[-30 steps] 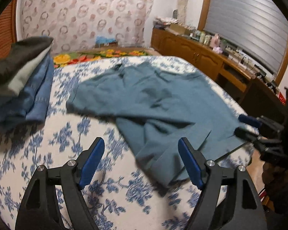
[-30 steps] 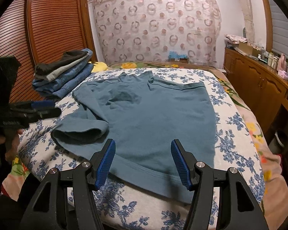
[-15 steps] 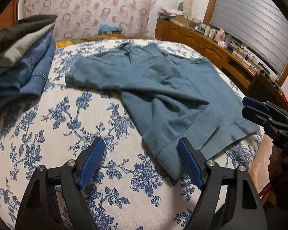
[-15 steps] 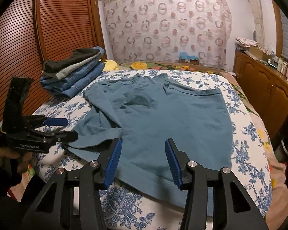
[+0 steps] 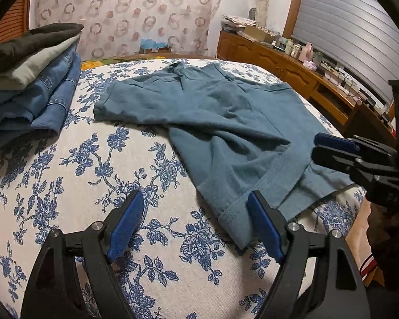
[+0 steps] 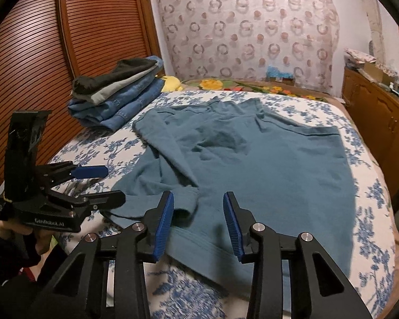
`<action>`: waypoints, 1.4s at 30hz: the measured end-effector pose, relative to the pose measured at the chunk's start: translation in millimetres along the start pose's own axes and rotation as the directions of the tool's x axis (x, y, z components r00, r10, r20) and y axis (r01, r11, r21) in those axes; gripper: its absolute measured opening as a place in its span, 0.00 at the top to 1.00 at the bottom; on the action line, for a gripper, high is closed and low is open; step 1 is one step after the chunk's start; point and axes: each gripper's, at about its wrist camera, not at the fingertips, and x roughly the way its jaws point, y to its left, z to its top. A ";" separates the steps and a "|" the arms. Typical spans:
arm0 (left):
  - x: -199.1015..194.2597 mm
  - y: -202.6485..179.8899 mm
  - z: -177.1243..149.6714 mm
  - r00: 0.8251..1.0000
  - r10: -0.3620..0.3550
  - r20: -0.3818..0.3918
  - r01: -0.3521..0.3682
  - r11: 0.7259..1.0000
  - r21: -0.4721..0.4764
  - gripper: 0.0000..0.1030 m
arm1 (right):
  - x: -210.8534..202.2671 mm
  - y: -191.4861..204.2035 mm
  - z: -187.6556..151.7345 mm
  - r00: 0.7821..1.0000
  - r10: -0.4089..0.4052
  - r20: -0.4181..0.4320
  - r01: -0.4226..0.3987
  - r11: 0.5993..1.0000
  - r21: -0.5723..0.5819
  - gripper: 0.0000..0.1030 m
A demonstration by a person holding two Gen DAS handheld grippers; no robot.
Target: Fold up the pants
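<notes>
Approach step: left tongs (image 5: 192, 222) gape empty beside the teal pants' (image 6: 252, 159) hem; right tongs (image 6: 198, 223), just narrowing, probably straddle the waistband ungripped; next, pinch.

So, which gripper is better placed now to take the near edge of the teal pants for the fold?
Probably the right gripper: its jaws, just closing but still open, sit directly over the teal pants' near hem. The left gripper is open mostly over bare bedsheet, with only the leg's corner inside.
</notes>
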 end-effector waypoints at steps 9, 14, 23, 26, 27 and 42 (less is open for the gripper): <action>-0.7 -1.4 -1.1 1.000 0.000 0.008 0.000 1.000 0.001 0.20 | 31.0 -3.0 8.1 0.996 0.060 -0.069 -0.058 0.998 0.031 0.62; -1.2 -1.6 -1.5 1.000 -0.002 0.009 0.002 1.000 0.001 0.20 | 41.3 -0.7 13.0 0.993 0.071 -0.091 -0.069 0.997 0.023 0.67; -9.4 1.3 -2.3 0.999 0.018 0.027 -0.017 0.999 -0.046 0.20 | 32.1 8.9 13.9 0.997 0.063 -0.051 -0.063 0.998 0.011 0.91; -14.6 -1.5 -1.1 0.999 0.037 0.039 -0.036 0.999 -0.036 0.20 | 20.8 15.9 13.5 0.999 0.049 -0.007 -0.049 0.999 -0.011 0.92; -16.8 -2.0 0.0 0.998 0.045 0.044 -0.044 0.999 -0.032 0.20 | 16.8 17.7 13.5 0.999 0.044 0.008 -0.044 0.999 -0.017 0.92; -24.4 -20.5 14.3 0.998 0.020 0.065 -0.021 1.000 0.010 0.20 | -44.8 16.3 0.0 0.987 -0.048 0.155 0.051 0.999 -0.016 0.92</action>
